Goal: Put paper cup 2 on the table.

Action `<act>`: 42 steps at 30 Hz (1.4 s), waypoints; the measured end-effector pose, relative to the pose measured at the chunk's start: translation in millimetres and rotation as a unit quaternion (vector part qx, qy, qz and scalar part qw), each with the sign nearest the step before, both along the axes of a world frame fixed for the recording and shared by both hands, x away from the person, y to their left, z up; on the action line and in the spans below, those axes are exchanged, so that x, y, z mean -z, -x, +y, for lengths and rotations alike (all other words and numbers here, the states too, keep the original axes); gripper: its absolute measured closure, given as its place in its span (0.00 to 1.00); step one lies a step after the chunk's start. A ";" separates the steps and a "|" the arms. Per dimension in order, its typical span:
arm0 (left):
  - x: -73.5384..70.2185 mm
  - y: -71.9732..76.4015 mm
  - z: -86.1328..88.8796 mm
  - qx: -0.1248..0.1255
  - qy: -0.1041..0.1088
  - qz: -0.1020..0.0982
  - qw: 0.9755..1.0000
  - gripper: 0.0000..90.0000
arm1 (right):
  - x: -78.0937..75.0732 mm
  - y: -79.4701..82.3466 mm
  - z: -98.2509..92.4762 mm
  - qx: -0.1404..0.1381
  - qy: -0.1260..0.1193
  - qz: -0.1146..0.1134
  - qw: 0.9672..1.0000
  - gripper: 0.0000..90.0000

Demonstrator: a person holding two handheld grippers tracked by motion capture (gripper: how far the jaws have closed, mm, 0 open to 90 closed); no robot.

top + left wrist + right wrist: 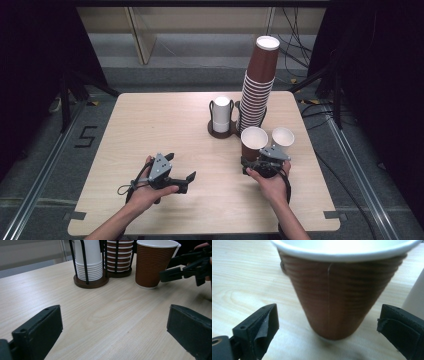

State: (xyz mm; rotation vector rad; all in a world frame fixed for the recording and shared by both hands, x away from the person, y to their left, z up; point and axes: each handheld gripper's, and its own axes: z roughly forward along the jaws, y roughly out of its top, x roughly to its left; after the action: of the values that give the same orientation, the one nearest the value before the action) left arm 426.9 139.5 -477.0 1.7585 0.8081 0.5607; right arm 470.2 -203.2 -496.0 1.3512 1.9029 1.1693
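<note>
The table (150, 125) is the largest thing here, a pale wooden top with bare room across its left half and along the near edge. Toward its far right stands the brown stack (257, 85), a tall leaning column of ribbed cups in a wire holder, its top rising past the far edge in the high view. Just left of it, sharing the dark base, is the white stack (221, 116), much shorter.

In front of the stacks, the brown cup (252, 142) stands upright on the table, apart from the holder's base. Just right of it stands a white cup (283, 137), near the table's right edge but well inside it.

The right gripper (265, 159) sits just on the near side of the brown cup; in the right gripper view its jaws stand spread wide, the cup between them with clear gaps on both sides, neither pad touching.

The left gripper (180, 172) lies low over open tabletop at the near left, well apart from the cups, its jaws also spread with only bare wood between them.
</note>
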 end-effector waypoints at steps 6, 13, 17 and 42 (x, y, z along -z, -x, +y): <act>0.8 -0.4 1.4 -0.001 0.002 -0.001 1.000 0.00 | -7.2 13.8 -5.9 -0.004 -0.008 0.013 1.000 0.04; 3.6 -0.7 0.6 -0.003 -0.001 -0.001 1.000 0.00 | -17.5 27.5 -20.0 -0.019 -0.004 -0.010 1.000 0.03; 3.8 0.0 0.8 -0.008 -0.007 -0.003 1.000 0.00 | -19.8 39.4 -32.8 -0.018 -0.003 -0.011 1.000 0.03; 7.0 0.7 -1.8 -0.007 -0.010 0.000 1.000 0.00 | -7.3 85.2 -101.4 0.067 -0.014 -0.030 0.997 0.04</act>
State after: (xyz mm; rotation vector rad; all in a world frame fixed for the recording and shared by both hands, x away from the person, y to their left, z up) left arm 426.3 137.6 -484.1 1.7714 0.8178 0.5810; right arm 385.0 -304.5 -488.7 1.4193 1.7323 1.1614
